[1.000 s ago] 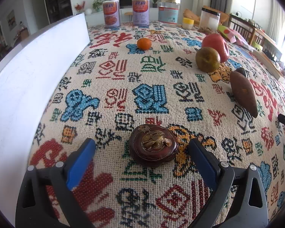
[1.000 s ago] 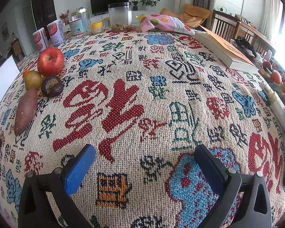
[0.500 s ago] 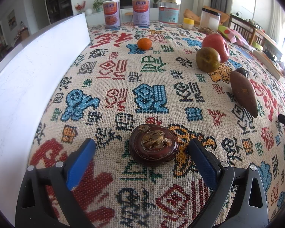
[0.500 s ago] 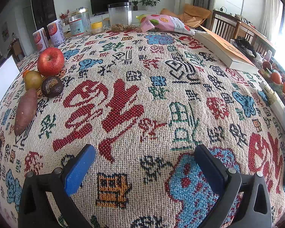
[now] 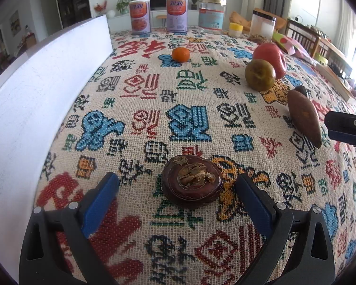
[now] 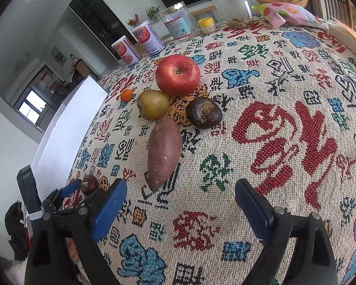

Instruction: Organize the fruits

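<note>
In the left wrist view my left gripper (image 5: 176, 180) stands open around a dark brown mangosteen (image 5: 192, 185) on the tablecloth, and its pads do not touch it. Farther off lie a tangerine (image 5: 180, 54), a greenish pear (image 5: 259, 75), a red apple (image 5: 270, 57) and a sweet potato (image 5: 303, 116). The jaws of my right gripper (image 6: 180, 190) are closing with nothing gripped. The near tip of the sweet potato (image 6: 163, 147) lies at the mouth of the gap. Behind it sit the pear (image 6: 152, 104), the apple (image 6: 178, 74) and a wrinkled dark fruit (image 6: 204, 112).
A white board (image 5: 35, 109) stands along the table's left side. Two printed cans (image 5: 140, 16), a glass jar (image 5: 211, 15) and a small yellow-lidded jar (image 6: 206, 25) line the far edge. A snack bag (image 6: 289, 14) and a book (image 6: 348, 38) lie at the far right.
The right gripper has swung left to face the fruit group, and its jaws have narrowed a little. Its finger now reaches further into the left wrist view. The left gripper has not moved.
</note>
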`<action>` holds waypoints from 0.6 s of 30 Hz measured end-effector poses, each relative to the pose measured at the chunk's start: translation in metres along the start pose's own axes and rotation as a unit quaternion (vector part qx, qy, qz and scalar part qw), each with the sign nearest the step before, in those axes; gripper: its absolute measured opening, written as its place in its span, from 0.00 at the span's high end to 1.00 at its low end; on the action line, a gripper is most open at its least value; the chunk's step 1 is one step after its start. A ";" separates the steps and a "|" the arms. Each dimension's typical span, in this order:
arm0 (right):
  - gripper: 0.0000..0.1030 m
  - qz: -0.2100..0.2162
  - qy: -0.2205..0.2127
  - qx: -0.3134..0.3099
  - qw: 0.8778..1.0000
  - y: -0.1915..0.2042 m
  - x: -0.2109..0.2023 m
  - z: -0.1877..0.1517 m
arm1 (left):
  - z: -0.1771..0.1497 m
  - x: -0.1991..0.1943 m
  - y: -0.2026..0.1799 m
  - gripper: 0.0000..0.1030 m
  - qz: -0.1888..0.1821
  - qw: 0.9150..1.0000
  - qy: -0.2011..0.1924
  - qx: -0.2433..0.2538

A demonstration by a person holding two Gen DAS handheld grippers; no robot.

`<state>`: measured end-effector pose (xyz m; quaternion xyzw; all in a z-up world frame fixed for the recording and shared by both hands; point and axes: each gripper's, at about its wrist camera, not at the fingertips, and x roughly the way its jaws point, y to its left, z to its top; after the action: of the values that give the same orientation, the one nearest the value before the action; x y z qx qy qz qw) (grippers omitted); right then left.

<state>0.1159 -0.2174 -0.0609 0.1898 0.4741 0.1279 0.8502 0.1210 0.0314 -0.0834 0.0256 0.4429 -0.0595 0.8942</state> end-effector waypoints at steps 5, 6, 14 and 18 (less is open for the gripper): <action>0.31 -0.064 0.038 -0.027 0.997 0.033 0.048 0.026 | 0.004 -0.004 0.009 0.05 -0.039 0.999 0.017 -0.002; 0.43 -0.071 0.041 -0.035 0.996 0.038 0.051 0.028 | 0.005 -0.006 0.009 0.07 -0.047 0.999 0.016 -0.009; 0.61 0.015 0.056 0.034 0.998 0.020 0.021 0.011 | 0.001 -0.026 0.011 0.55 -0.071 0.997 0.012 -0.040; 0.61 0.073 0.060 0.043 0.995 0.032 0.000 0.009 | 0.006 -0.080 0.041 0.55 -0.106 0.990 -0.008 -0.090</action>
<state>0.1223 -0.1907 -0.0430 0.2521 0.5140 0.1800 0.7999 0.0831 0.0782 -0.0163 -0.1029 0.4396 -0.1139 0.8850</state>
